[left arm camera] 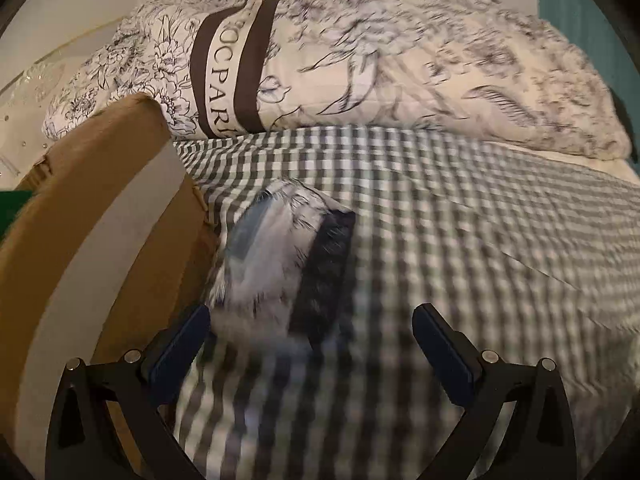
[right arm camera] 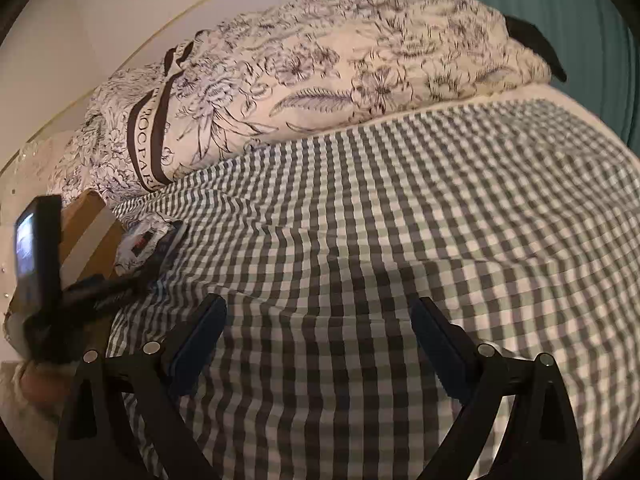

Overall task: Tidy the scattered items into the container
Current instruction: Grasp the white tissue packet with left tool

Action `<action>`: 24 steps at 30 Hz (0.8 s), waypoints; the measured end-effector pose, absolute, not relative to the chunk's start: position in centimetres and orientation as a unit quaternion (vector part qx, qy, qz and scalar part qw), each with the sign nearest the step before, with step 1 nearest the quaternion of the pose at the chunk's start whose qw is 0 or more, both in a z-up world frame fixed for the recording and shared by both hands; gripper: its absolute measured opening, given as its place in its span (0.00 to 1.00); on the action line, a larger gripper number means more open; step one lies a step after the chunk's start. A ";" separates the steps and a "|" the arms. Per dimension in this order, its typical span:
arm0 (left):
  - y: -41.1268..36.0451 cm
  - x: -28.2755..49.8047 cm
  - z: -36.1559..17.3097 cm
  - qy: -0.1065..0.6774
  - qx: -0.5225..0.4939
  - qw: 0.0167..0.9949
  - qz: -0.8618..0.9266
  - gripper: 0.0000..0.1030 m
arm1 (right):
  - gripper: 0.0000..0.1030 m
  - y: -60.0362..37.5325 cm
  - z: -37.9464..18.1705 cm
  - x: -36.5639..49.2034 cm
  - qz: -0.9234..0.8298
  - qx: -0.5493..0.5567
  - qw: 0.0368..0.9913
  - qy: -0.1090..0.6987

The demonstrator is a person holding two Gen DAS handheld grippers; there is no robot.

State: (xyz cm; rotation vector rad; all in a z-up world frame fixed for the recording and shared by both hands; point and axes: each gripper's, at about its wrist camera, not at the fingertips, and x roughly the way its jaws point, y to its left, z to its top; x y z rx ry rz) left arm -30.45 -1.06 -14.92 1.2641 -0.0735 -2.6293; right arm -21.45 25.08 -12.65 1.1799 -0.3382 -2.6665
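Fingers of my left gripper stand wide apart and hold nothing; just ahead of them a crumpled plastic packet, white with a dark edge, lies on the checked bed cover, its left side against the cardboard box; motion blur keeps me from reading what the packet is. My right gripper is spread just as wide and empty, hovering over bare checked cloth; in its view the left gripper's camera body shows at the far left, beside the box and the packet. Beyond both, a flowered quilt with a lettered brown ribbon lies heaped along the head of the bed. I judge the tidying near its end; the packet is the only loose item I can see outside the box, and what the box already contains is hidden from me.
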 end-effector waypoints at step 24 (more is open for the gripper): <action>-1.0 -29.9 -13.8 -0.033 0.401 0.056 -0.914 0.31 | 0.91 24.7 -13.7 -21.6 -0.893 0.413 0.107 -0.142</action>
